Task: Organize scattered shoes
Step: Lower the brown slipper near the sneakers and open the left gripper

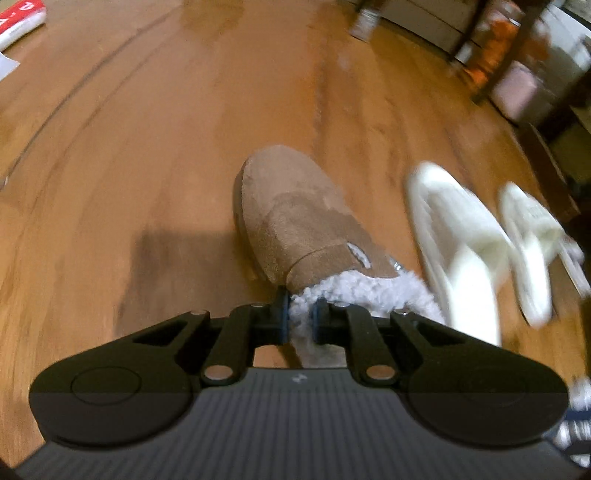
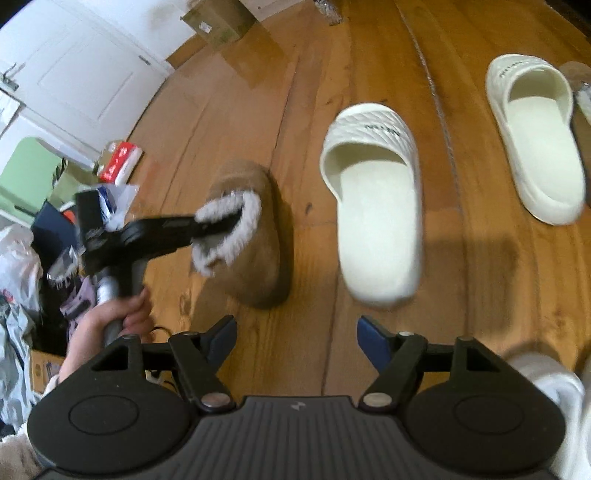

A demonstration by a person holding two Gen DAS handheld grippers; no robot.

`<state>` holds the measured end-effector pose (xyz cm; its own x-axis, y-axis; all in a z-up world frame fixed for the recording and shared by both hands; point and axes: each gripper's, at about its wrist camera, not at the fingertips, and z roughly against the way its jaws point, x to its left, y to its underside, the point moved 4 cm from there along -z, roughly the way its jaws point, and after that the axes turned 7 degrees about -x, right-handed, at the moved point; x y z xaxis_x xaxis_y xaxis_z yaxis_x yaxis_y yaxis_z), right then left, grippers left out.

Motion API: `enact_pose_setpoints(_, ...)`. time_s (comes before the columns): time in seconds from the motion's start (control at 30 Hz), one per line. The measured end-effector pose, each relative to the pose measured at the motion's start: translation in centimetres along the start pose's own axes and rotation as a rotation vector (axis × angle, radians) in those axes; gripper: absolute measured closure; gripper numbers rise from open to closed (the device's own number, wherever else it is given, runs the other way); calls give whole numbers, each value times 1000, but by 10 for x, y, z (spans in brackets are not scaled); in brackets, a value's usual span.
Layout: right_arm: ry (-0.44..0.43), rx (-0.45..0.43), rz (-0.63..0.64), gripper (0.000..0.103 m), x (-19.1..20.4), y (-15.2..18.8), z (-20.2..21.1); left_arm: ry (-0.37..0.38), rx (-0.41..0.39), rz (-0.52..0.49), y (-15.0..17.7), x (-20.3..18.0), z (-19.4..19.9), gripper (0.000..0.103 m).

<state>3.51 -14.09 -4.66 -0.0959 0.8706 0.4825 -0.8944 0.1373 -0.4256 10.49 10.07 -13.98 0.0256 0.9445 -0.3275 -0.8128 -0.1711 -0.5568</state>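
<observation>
A tan suede slipper (image 1: 291, 214) with a grey fleece lining rests on the wooden floor (image 1: 147, 147), and my left gripper (image 1: 300, 310) is shut on its fleece collar. The right wrist view shows the same slipper (image 2: 255, 236) with the left gripper (image 2: 207, 225) clamped on its rim and a hand (image 2: 107, 328) on the handle. Two white slides lie to its right: one (image 2: 373, 199) in the middle, the other (image 2: 535, 136) further right. In the left wrist view both slides (image 1: 458, 254) are blurred. My right gripper (image 2: 297, 341) hovers above the floor, open and empty.
A red and white packet (image 2: 120, 162) and a heap of bags and clutter (image 2: 22, 266) lie at the left. A cardboard box (image 2: 218, 18) and white doors (image 2: 74, 74) stand at the back. Dark furniture legs (image 1: 509, 55) rise at the far right. Another tan slipper (image 2: 581, 107) peeks in at the right edge.
</observation>
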Motion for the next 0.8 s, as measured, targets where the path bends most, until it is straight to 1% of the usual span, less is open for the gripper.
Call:
enact_pose_setpoints(0.07, -1, 20, 16, 30, 1, 11, 7, 24, 12, -23, 15, -10, 15, 91)
enact_pose_setpoints(0.1, -6, 34, 24, 30, 2, 16, 10, 44, 33, -30, 29, -18, 24, 91)
enact_pose_setpoints(0.23, -17, 67, 48, 30, 4, 34, 21, 138, 112, -48, 68, -47, 42, 91)
enact_pose_setpoints(0.33, -35, 71, 101, 30, 9, 46, 34, 207, 177, -75, 94, -69, 50, 88)
enact_pose_setpoints(0.4, -51, 74, 138, 30, 11, 54, 40, 168, 258, -131, 106, -70, 49, 76)
enact_pose_setpoints(0.43, -51, 78, 159, 30, 12, 59, 43, 145, 299, -160, 111, -71, 48, 62)
enact_pose_setpoints(0.47, -49, 83, 182, 30, 12, 64, 45, 121, 341, -188, 117, -71, 47, 52)
enact_pose_setpoints(0.5, -37, 87, 209, 30, 11, 69, 46, 116, 382, -181, 119, -65, 48, 41)
enact_pose_setpoints(0.53, -24, 92, 234, 30, 11, 73, 46, 115, 423, -165, 120, -59, 49, 25)
enact_pose_setpoints(0.57, -8, 102, 267, 30, 12, 78, 46, 130, 449, -136, 120, -52, 53, 20)
enact_pose_setpoints(0.6, -3, 108, 288, 30, 13, 82, 45, 148, 471, -103, 119, -46, 58, 19)
enact_pose_setpoints(0.63, 0, 116, 309, 30, 14, 86, 44, 159, 488, -92, 117, -42, 63, 18)
enact_pose_setpoints(0.67, -7, 128, 326, 30, 17, 91, 43, 158, 492, -96, 114, -40, 68, 13)
enact_pose_setpoints(0.73, -26, 145, 335, 30, 21, 97, 42, 133, 480, -134, 108, -39, 75, 7)
enact_pose_setpoints(0.8, -39, 166, 354, 30, 29, 102, 36, 111, 459, -169, 103, -41, 79, 6)
